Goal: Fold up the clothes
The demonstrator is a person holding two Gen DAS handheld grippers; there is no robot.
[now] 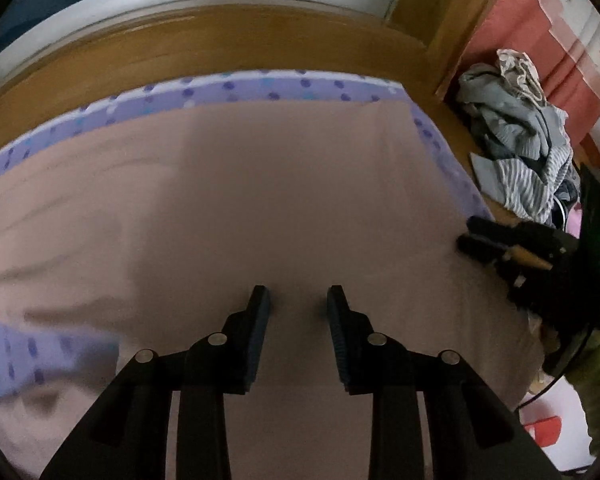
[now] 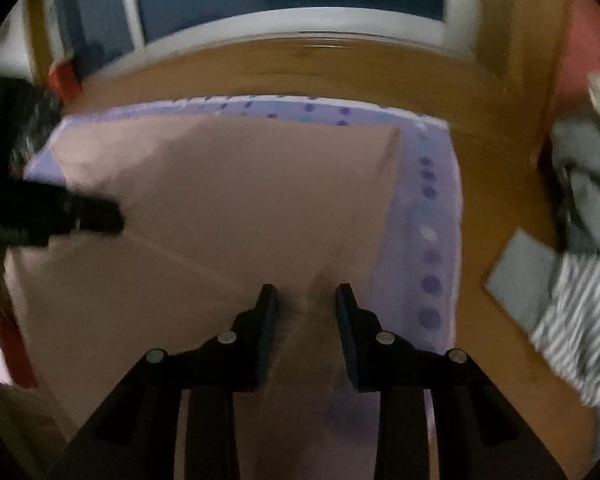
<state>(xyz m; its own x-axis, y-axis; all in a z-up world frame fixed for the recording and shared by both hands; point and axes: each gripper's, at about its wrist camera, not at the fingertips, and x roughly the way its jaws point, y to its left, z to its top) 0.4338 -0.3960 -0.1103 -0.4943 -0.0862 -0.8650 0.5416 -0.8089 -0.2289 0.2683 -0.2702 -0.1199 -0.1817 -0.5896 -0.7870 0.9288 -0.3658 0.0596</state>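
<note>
The left tool (image 1: 299,300) points steeply downward, its two black fingers (image 1: 260,320) standing apart with nothing clamped between them. The right tool (image 2: 307,298) is angled down likewise, jaws parted and empty. Each tool shows at the edge of the other's view, dark and blurred.

Dim, soft light; motion blur, fisheye-warped edges.
</note>
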